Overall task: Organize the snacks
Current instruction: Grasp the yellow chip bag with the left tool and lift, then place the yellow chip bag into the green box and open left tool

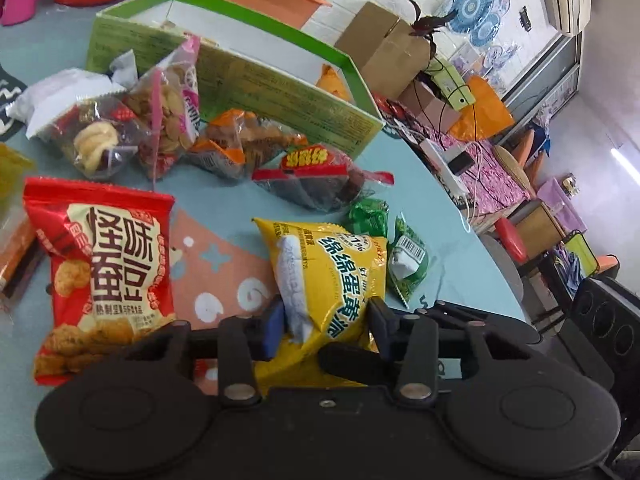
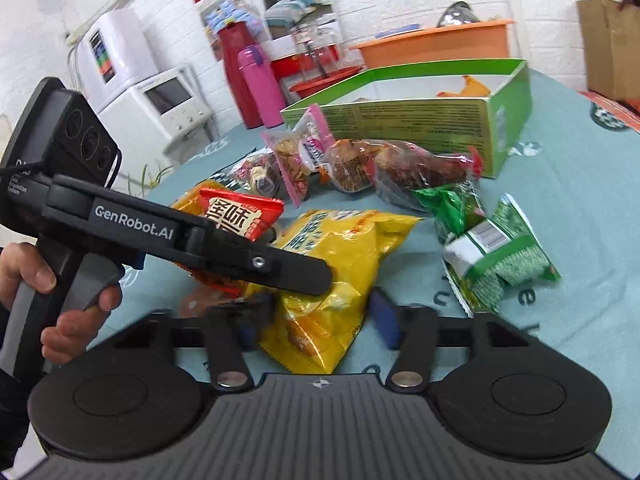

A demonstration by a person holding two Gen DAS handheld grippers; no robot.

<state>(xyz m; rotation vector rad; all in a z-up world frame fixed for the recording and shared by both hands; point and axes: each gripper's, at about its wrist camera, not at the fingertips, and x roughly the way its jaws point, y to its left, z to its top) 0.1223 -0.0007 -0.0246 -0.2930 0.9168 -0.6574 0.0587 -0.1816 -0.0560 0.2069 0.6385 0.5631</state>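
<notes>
Yellow snack bag (image 1: 336,276) is clamped by left gripper (image 1: 326,326) at lower centre; right gripper (image 2: 320,320) is spread wide around it, red bag (image 1: 108,264) at left

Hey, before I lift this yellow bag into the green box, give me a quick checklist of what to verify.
1. Left tool on yellow bag: ok, fingers touch both sides.
2. Grip firm enough to lift: cannot tell.
3. Right tool away from the bag: not ok, its open fingers straddle the bag's near end.
4. Green box open, with room: ok, only an orange packet shows inside.
5. Straight path to box: not ok, clear bags are piled against its near wall; probably go over them.
</notes>
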